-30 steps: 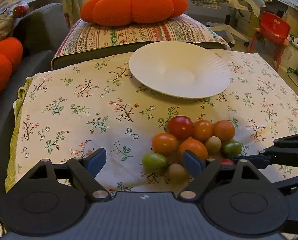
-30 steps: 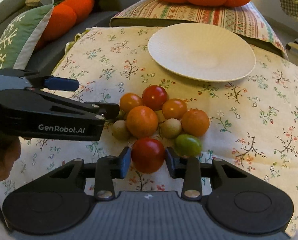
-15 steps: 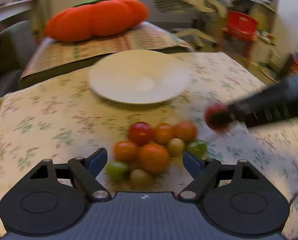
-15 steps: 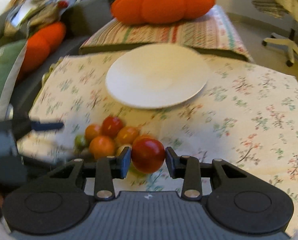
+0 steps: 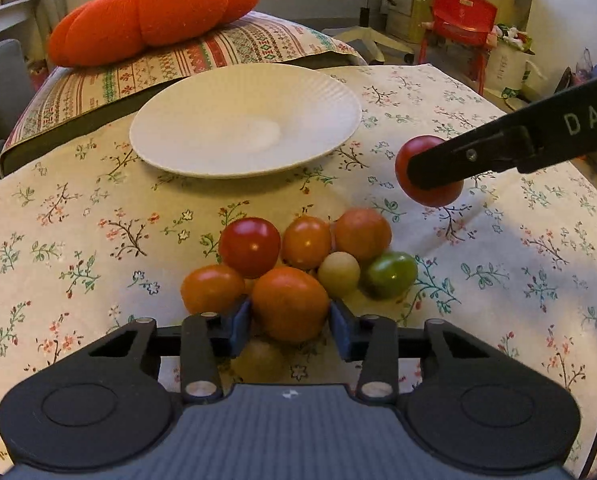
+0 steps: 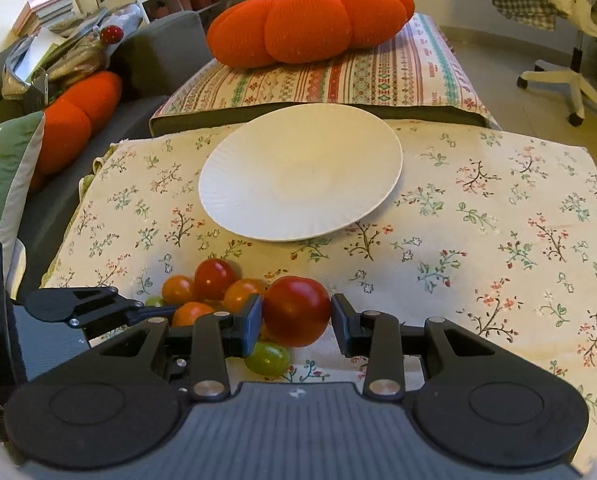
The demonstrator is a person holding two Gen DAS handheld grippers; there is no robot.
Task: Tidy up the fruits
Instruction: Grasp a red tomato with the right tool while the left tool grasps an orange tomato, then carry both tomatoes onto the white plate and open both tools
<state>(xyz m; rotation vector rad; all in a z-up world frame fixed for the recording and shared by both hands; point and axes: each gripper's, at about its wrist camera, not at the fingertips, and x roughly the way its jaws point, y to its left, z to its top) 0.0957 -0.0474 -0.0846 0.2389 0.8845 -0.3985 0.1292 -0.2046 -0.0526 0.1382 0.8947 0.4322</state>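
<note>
Several tomatoes in red, orange and green lie in a cluster (image 5: 306, 256) on the floral cloth, in front of an empty white plate (image 5: 246, 124). My left gripper (image 5: 290, 318) is shut on a large orange tomato (image 5: 290, 304) at the near edge of the cluster. My right gripper (image 6: 296, 316) is shut on a red tomato (image 6: 296, 310) and holds it above the cloth, right of the cluster. It also shows in the left wrist view (image 5: 428, 170), lifted beside the plate. The plate also shows in the right wrist view (image 6: 298, 168).
An orange pumpkin cushion (image 5: 154, 8) lies on a striped pillow (image 5: 202, 60) behind the plate. A grey sofa with cushions (image 6: 70, 120) is at the left. A red chair (image 5: 458, 24) and an office chair (image 6: 570, 60) stand beyond the cloth.
My right gripper lifted the red tomato off the cloth and moved it right and toward the plate. My left gripper moved in and closed on the large orange tomato.
</note>
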